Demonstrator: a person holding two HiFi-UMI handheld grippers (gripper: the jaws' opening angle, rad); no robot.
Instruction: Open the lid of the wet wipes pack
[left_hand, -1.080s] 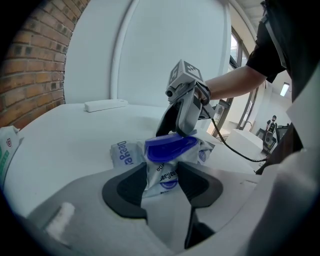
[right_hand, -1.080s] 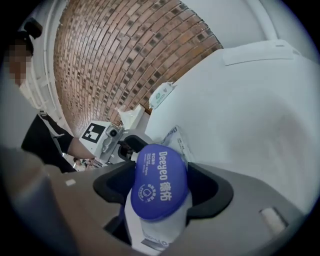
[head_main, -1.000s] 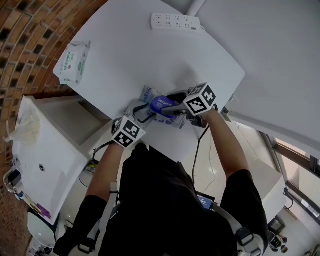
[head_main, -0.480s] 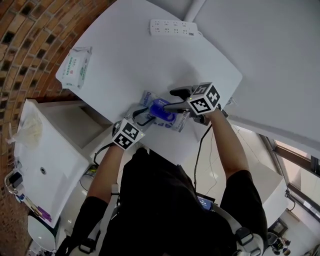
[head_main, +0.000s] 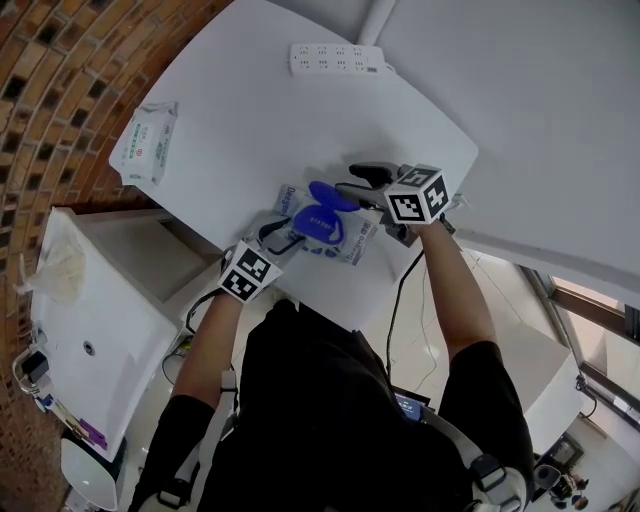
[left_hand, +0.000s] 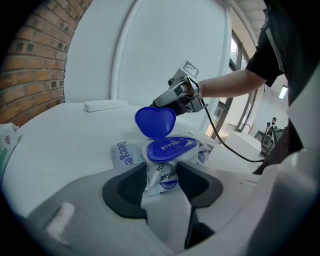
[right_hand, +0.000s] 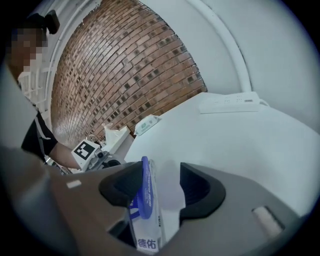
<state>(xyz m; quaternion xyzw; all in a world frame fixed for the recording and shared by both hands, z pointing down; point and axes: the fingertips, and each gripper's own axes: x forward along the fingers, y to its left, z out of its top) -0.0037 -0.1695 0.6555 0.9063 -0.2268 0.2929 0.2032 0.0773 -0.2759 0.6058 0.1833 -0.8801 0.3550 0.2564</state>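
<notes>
wipes pack (left_hand: 126, 153), "deeye" perhaps, also "德佑"

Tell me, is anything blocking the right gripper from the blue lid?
Nothing visible. The lid stands up between the right gripper's jaws, which have just been closing, touching one of them. The left gripper pinches the wipes pack.

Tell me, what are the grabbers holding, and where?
The left gripper pinches the wet wipes pack by its near end. The right gripper, jaws just closing, straddles the raised blue lid without clamping it.

Glossy blue plastic lid (head_main: 333, 196); crinkled film pack (head_main: 291, 203); matt white table (head_main: 250, 110).
</notes>
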